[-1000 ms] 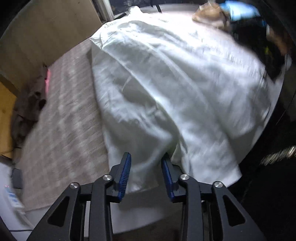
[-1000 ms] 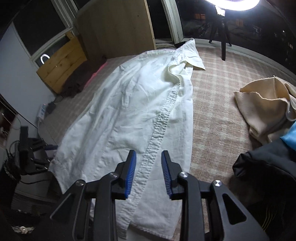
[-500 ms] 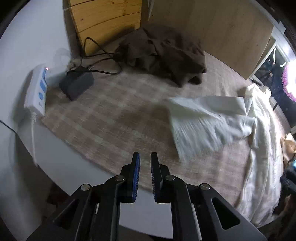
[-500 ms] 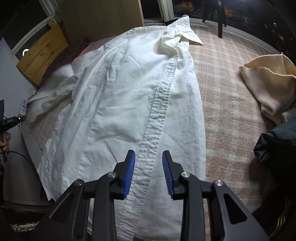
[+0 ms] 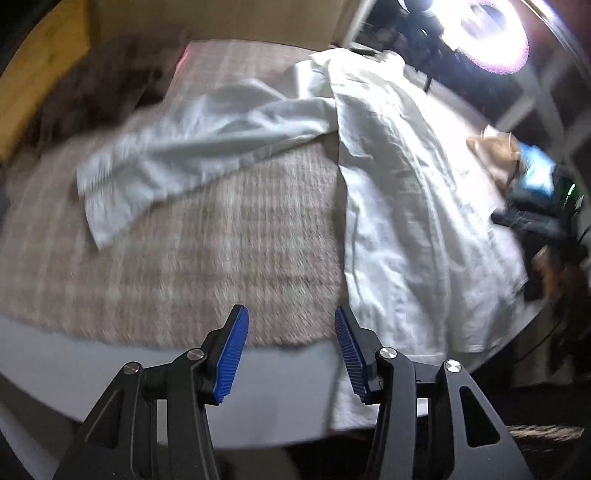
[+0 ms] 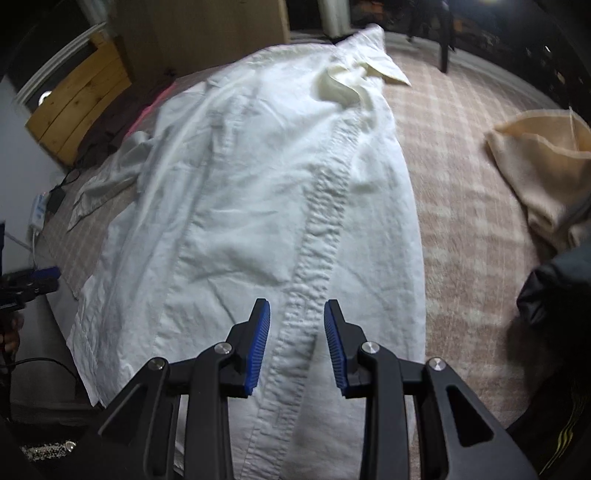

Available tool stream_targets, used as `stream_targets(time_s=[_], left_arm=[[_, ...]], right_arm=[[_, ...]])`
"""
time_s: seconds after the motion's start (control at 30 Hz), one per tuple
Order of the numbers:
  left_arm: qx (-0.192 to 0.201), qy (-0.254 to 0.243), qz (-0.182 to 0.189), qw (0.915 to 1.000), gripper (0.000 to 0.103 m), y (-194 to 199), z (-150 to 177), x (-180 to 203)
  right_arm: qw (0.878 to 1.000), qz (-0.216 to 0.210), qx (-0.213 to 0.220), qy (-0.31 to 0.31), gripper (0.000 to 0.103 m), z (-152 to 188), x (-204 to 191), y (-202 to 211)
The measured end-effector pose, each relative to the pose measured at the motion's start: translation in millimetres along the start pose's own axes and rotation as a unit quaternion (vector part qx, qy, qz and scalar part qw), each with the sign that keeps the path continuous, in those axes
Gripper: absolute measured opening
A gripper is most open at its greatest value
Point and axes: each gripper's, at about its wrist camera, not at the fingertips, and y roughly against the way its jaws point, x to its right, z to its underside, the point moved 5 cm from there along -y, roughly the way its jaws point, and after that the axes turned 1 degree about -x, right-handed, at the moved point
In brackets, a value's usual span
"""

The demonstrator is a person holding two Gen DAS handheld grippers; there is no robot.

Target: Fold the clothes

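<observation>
A white button-up shirt [image 6: 258, 192] lies flat on the checked bed cover [image 6: 454, 206], collar [image 6: 351, 81] at the far end. One sleeve [image 5: 177, 147] stretches out to the left across the cover. My right gripper [image 6: 296, 317] is open, hovering low over the button placket [image 6: 321, 229] near the hem, nothing between its fingers. My left gripper [image 5: 290, 325] is open and empty above the near edge of the cover [image 5: 221, 266], just left of the shirt's side seam [image 5: 406, 206]. It also shows at the left edge of the right wrist view, as the left gripper [image 6: 33, 280].
A beige cloth [image 6: 539, 166] and a dark garment [image 6: 554, 291] lie to the right of the shirt. A wooden crate [image 6: 77, 110], a brown heap and a power strip [image 6: 38, 210] sit to the far left. A bright ring light [image 5: 491, 33] stands beyond the collar.
My left gripper swung from the shirt out to the left, narrowed, then came back and opened wide; the sleeve now lies spread to the left. My right gripper dropped closer to the placket.
</observation>
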Motion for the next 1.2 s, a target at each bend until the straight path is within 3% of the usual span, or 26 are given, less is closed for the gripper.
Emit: stream_targets(time_s=[0.17,0.3,0.4,0.53,0.67,0.77,0.93,1.03,1.1,1.13,1.2], left_arm=[[0.015,-0.019,-0.066,0.9975,0.049,-2.3,-33.0,-20.4],[0.017,0.026,-0.125,0.9917,0.05,-5.8,-58.2,-78.8],[0.025,0.078,-0.062,0.9947,0.049,-3.4,-61.6,-84.8],[-0.007,0.007,0.013,0.9999,0.051,-9.0,-33.0,-22.6],[-0.075,-0.035,0.08,0.9934,0.052,-28.1,19.7,53.3],[-0.094,-0.068,0.074,0.9905,0.052,-37.7,42.9,90.8],[-0.069,-0.095,0.026,0.9927,0.049,-46.4,42.9,111.3],[-0.059,-0.109,0.013,0.9922,0.027,-51.5,40.6,119.9],[-0.055,-0.11,0.025,0.9921,0.006,-52.9,39.2,124.5],[-0.052,-0.106,0.036,0.9924,0.001,-52.8,37.6,125.4],[-0.046,-0.098,0.053,0.9927,0.001,-50.2,32.5,124.7]], right_arm=[[0.999,-0.022,0.032,0.024,0.03,-28.4,-24.7,21.1],[0.997,-0.025,0.06,0.031,0.03,-52.3,-45.8,31.5],[0.998,-0.023,0.057,0.026,0.031,-47.8,-50.2,30.8],[0.999,-0.001,0.035,0.015,0.031,-23.6,-36.7,20.4],[1.0,0.008,0.012,-0.018,0.031,-3.5,-14.0,9.7],[0.999,0.008,0.006,-0.031,0.031,3.8,-4.3,6.9],[0.999,0.008,0.008,-0.03,0.031,6.3,0.3,6.9],[0.999,0.009,0.011,-0.031,0.031,7.1,0.7,6.3],[0.999,0.012,0.009,-0.032,0.031,9.5,2.2,3.8],[0.999,0.013,0.007,-0.033,0.031,10.9,3.2,2.2],[0.999,0.014,0.002,-0.038,0.031,14.0,6.3,-1.9]])
